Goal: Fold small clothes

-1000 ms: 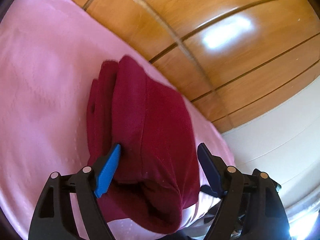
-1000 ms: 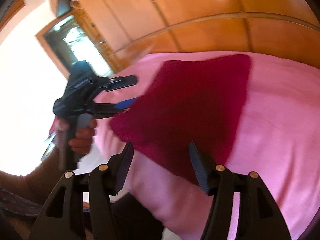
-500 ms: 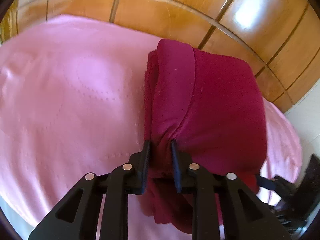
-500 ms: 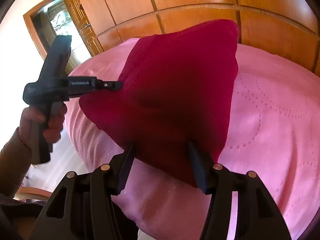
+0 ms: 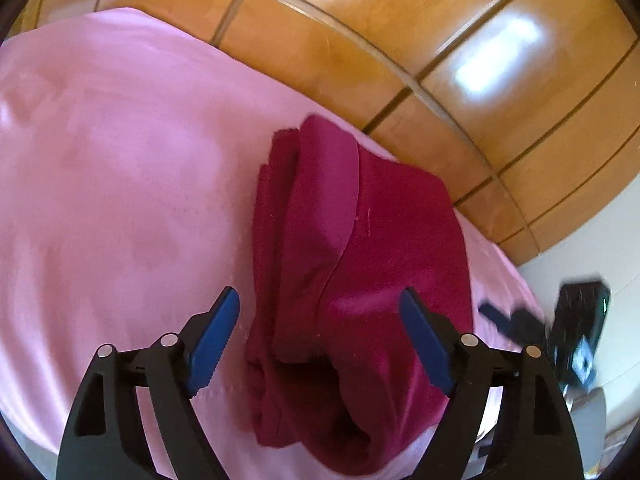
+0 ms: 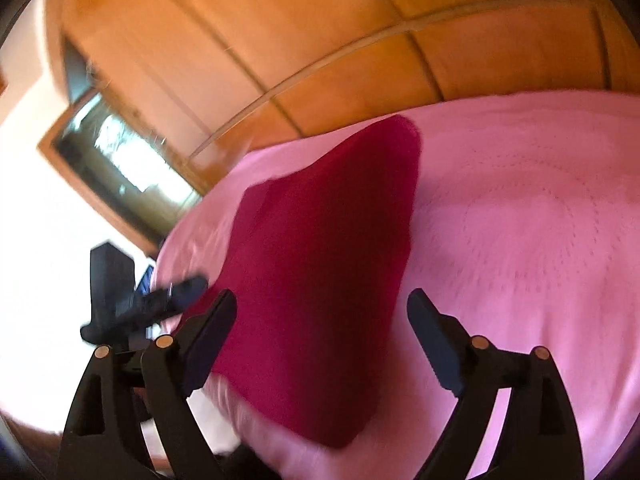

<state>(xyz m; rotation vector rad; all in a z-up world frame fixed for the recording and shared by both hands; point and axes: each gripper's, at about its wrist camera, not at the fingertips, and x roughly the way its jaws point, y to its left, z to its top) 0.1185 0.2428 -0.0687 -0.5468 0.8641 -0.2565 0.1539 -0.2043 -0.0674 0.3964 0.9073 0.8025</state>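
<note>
A dark red garment (image 5: 360, 264) lies folded in layers on the pink bedspread (image 5: 120, 168), near the bed's edge. My left gripper (image 5: 320, 320) is open, its blue-padded fingers (image 5: 214, 332) apart on either side of the garment's near end, holding nothing. In the right wrist view the garment (image 6: 320, 264) lies flat on the bedspread (image 6: 520, 240). My right gripper (image 6: 322, 320) is open over its near corner and holds nothing. The left gripper shows at the left in the right wrist view (image 6: 132, 300). The right gripper shows at the right edge in the left wrist view (image 5: 560, 328).
Wooden wardrobe panels (image 5: 400, 60) stand behind the bed. A window or mirror in a wooden frame (image 6: 120, 160) is at the left in the right wrist view. The bed's edge runs close under both grippers.
My left gripper was shut on the garment's fold half a second ago; it has opened and let go. My right gripper stayed open and drew back a little.
</note>
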